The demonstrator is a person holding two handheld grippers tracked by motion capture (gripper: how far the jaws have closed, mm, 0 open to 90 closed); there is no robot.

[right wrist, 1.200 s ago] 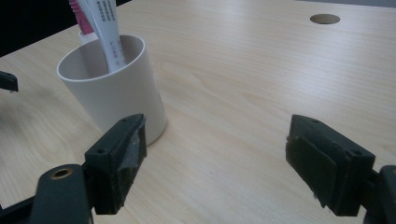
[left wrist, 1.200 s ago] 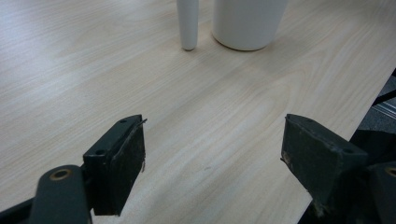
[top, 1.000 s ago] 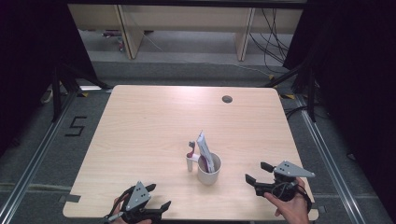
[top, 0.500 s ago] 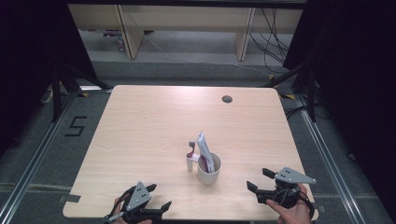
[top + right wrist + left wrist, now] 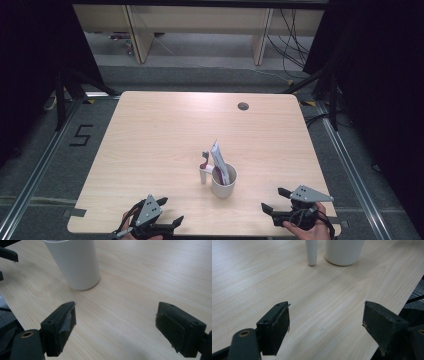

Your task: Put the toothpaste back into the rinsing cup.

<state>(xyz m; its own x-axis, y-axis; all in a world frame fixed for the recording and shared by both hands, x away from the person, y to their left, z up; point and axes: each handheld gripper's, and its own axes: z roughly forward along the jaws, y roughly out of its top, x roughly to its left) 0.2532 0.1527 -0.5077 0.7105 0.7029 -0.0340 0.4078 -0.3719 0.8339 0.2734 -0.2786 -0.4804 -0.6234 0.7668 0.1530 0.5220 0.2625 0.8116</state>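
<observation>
Low at near edge, left gripper point(image 5: 170, 211), right gripper point(image 5: 276, 199), fingers spread

Table point(image 5: 150, 130) bare all round; white cup point(image 5: 223, 182) sole obstacle, near-centre

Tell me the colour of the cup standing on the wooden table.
White: the plain, round cup shows best in the right gripper view.

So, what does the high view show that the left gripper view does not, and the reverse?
The high view alone shows the toothpaste tube and toothbrush rising above the cup, the right gripper, and the hole in the table. The left gripper view alone shows the left gripper from close behind, jaws wide apart with nothing between them. Both show the white cup, the toothbrush handle and the wooden table.
</observation>
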